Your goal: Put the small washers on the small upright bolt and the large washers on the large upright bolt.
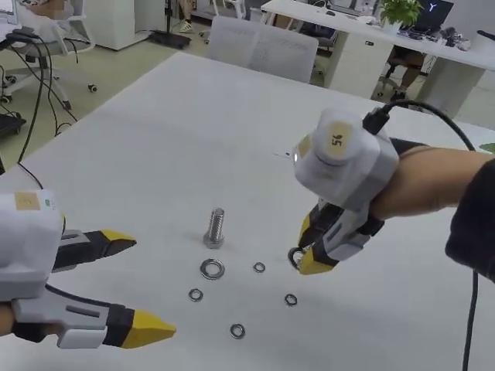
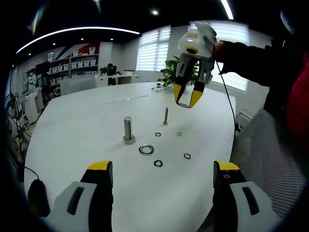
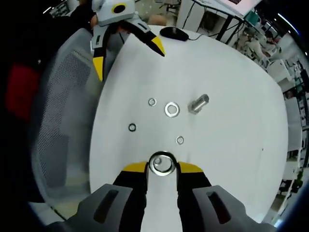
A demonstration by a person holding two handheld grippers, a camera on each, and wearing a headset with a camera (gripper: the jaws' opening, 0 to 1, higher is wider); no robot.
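1. Left of the large bolt [image 1: 216, 228], our left hand-held gripper [image 1: 151, 286] gapes empty
2. That bolt stands bare, five loose washers [image 1: 212, 269] on the worktop [image 1: 155, 139] before it
3. Right of it, our right hand-held gripper [image 1: 309, 259] clamps one washer [image 1: 296, 257]; we judge nothing threaded yet

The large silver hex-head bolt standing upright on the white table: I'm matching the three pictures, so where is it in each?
Head view: large silver bolt, just left of centre.
Left gripper view: left of centre.
Right gripper view: right of centre, seen sideways.
Shared landmark: the large steel washer lying flat beside it, not the right gripper's held washer.
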